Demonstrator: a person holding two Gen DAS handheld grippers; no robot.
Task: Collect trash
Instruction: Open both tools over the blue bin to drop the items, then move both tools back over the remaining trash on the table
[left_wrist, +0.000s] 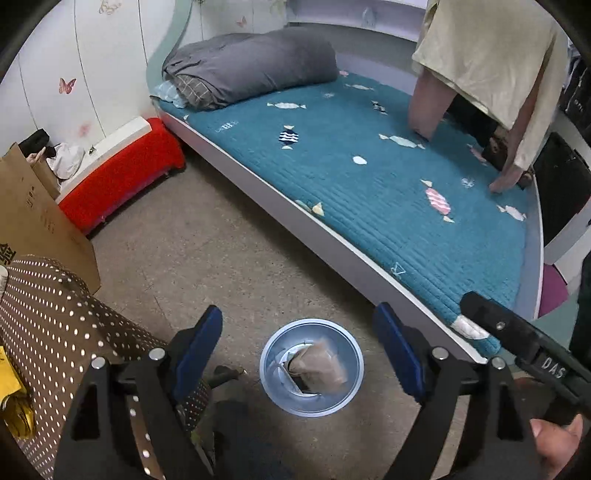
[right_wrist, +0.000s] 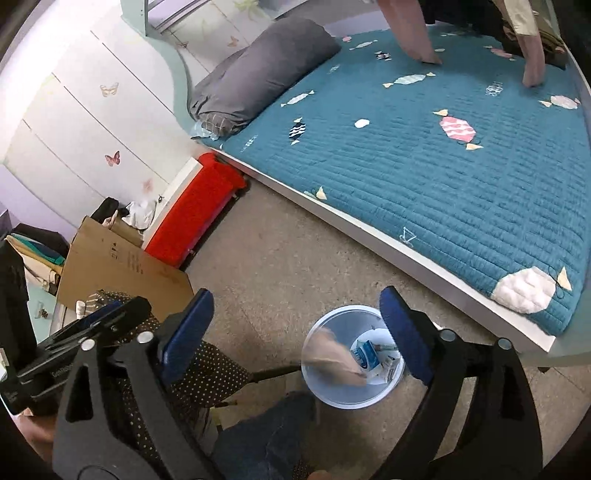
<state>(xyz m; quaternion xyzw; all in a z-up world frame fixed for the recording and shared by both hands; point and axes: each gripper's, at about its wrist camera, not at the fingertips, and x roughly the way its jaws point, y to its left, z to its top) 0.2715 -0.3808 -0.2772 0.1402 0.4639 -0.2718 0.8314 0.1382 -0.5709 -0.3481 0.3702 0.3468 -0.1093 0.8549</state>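
Both of your grippers hover spread wide and empty over the pale blue bin (left_wrist: 311, 367) on the floor beside the bed (left_wrist: 369, 177). A brown scrap (left_wrist: 320, 365) blurs in the bin's mouth, directly below the left gripper (left_wrist: 297, 354); the right gripper (right_wrist: 297, 330) sits off to its side. The blur hides the scrap's shape and long axis.

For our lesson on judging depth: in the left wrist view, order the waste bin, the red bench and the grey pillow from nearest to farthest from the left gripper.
1. Waste bin: on the floor just ahead of the left gripper, between its open jaws.
2. Red bench: farther off, to the left, at the bed's corner.
3. Grey pillow: farthest, at the bed's head by the wall.
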